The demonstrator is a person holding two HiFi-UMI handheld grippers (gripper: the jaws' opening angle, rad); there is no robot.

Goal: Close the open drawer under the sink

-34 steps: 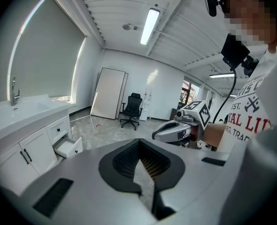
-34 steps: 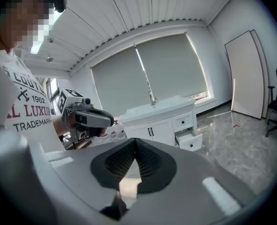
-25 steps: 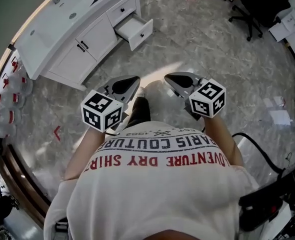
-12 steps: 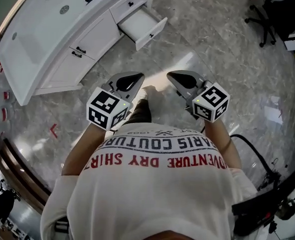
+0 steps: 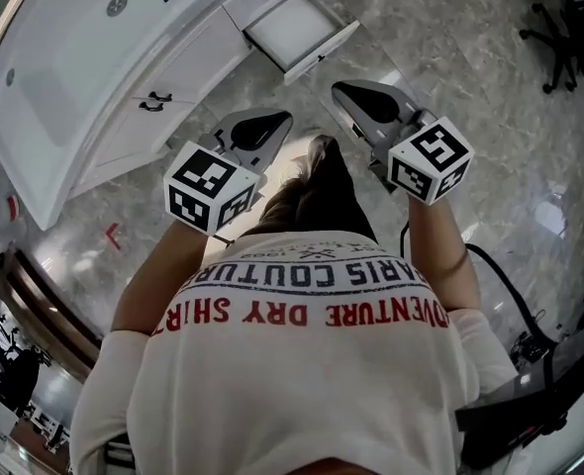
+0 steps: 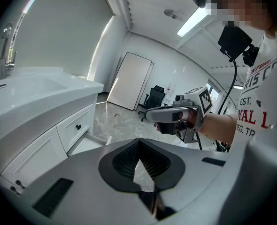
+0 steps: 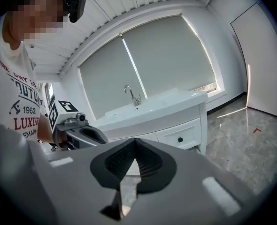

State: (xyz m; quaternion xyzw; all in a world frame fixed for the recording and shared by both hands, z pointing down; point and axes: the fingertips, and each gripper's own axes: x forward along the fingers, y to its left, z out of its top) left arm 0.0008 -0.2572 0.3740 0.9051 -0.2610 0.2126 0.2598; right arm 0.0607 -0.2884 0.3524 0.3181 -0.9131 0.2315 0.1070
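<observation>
**Left gripper** (image 6: 139,162): jaws pressed together at the tips, nothing between them; only floor shows through the slit behind the ribbed dark pads. **Right gripper** (image 7: 134,162): likewise closed and empty. In the head view both sit at centre frame, left gripper (image 5: 257,127) and right gripper (image 5: 366,102), side by side above the grey marbled floor (image 5: 450,38).

**Task object.** The white open drawer (image 5: 300,26) lies at the upper centre of the head view. It is pulled out from the white sink cabinet (image 5: 188,62) and is well apart from both grippers, the right one being the nearer.

**Hazards (judged).** The closed tips are narrow and the drawer front is smooth. A push near one corner could skew the drawer on its runners and jam it, or the tip could slide off the front. Too brisk a push could slam it.

**Differences between views.**
- The head view alone shows the drawer's full interior and its angle to the grippers.
- The left gripper view shows the drawer (image 6: 84,146) edge-on at lower left, below a closed drawer, and the curved chrome tap (image 6: 6,46) on the worktop.
- The right gripper view shows the tap (image 7: 133,96) and a closed drawer, but the gripper body largely hides the open drawer.
</observation>
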